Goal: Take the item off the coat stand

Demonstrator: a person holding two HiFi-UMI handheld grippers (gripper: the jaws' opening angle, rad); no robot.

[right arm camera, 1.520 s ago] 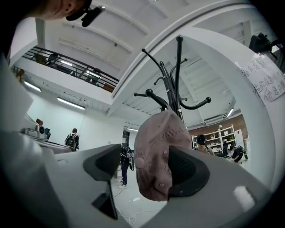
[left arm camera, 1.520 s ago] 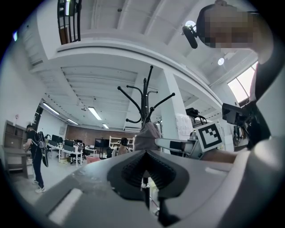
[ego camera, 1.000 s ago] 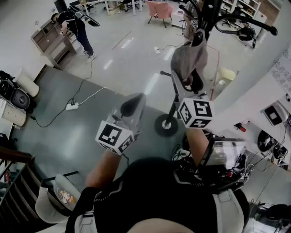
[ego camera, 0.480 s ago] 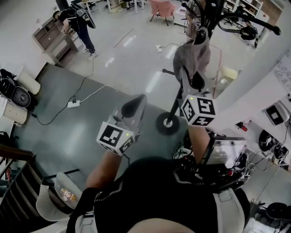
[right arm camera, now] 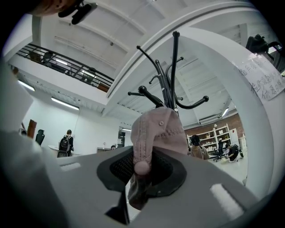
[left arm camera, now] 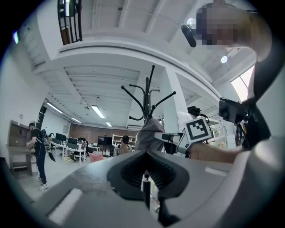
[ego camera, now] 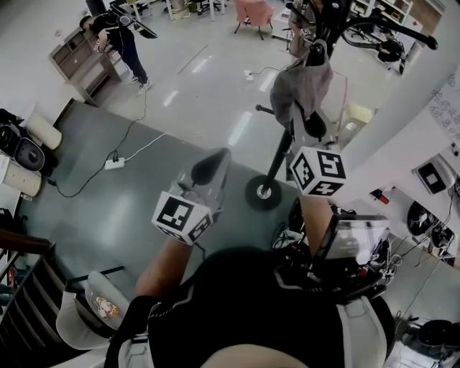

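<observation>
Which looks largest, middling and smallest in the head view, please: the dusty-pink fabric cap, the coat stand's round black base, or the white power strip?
1. dusty-pink fabric cap, though hanging nearer the camera flatters it
2. round black base, down on the floor
3. white power strip, plainly smallest

Pink chair (ego camera: pixel 253 12), floor power strip (ego camera: pixel 113 165)

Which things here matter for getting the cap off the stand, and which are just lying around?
Job: cap; stand; right tool, jaws just closing onto the cap.
Lying about: power strip; pink chair; cabinet.
</observation>
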